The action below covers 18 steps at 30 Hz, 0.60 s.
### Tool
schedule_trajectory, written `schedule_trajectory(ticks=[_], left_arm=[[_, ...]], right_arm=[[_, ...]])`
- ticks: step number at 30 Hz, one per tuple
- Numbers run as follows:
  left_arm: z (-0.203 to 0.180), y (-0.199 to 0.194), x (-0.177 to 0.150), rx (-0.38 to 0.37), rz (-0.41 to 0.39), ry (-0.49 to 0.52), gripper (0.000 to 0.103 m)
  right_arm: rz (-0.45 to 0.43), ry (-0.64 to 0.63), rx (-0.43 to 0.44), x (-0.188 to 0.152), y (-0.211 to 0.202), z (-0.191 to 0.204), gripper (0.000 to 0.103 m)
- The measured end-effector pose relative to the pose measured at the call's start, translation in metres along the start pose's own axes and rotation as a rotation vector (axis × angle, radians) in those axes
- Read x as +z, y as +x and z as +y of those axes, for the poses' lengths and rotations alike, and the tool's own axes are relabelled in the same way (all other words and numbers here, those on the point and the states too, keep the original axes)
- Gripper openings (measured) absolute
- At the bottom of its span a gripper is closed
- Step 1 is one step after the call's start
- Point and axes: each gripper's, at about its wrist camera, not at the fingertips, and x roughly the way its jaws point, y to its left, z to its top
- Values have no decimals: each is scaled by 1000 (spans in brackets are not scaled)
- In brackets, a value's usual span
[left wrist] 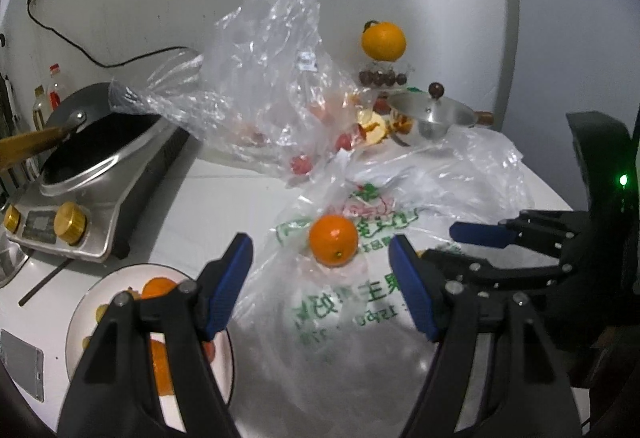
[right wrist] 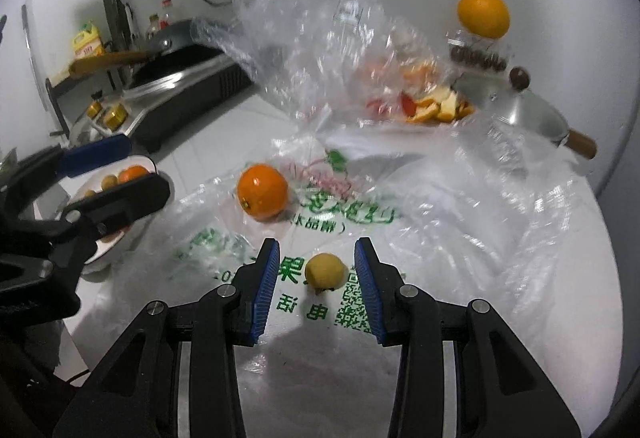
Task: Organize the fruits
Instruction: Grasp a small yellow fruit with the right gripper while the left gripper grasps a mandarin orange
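in the left wrist view the left gripper (left wrist: 320,278) hangs with its jaws released and empty, and an orange (left wrist: 333,240) lies just beyond them on a flat plastic bag (left wrist: 360,302) printed in green, spread over the white counter (left wrist: 224,197). a crumpled clear bag (left wrist: 260,77) rises behind the orange and veils reddish fruit pieces that are hard to make out. to the left stand a stove (left wrist: 80,222) with a dark wok (left wrist: 96,145); a white plate (left wrist: 80,322) of fruit sits under the left finger, which hides most of it. at the back a second orange (left wrist: 383,40) tops a clear tub of dark fruits (left wrist: 382,77), beside a steel pot lid (left wrist: 434,113). the right gripper (left wrist: 476,234) enters from the right, cut off by the edge. in the right wrist view the right gripper (right wrist: 316,290) has its jaws apart, either side of one small yellow fruit (right wrist: 325,270) on the printed bag, not pressing it as far as can be seen. one orange lies ahead to the left, orange peels (right wrist: 436,107) sit blurred behind the clear bag, and the left gripper covers part of the plate.
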Motion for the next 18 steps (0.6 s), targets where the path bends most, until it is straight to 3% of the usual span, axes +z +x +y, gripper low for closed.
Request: schedule_trajectory(ticks=[8, 12, 18], left_arm=[[3, 21, 2, -4, 30, 0, 72], [1, 32, 2, -3, 52, 11, 72], [-10, 42, 6, -18, 55, 52, 72]], right_arm=[[66, -14, 10, 1, 23, -3, 41], [99, -27, 10, -1, 32, -2, 29], [81, -29, 21, 2, 31, -8, 29]])
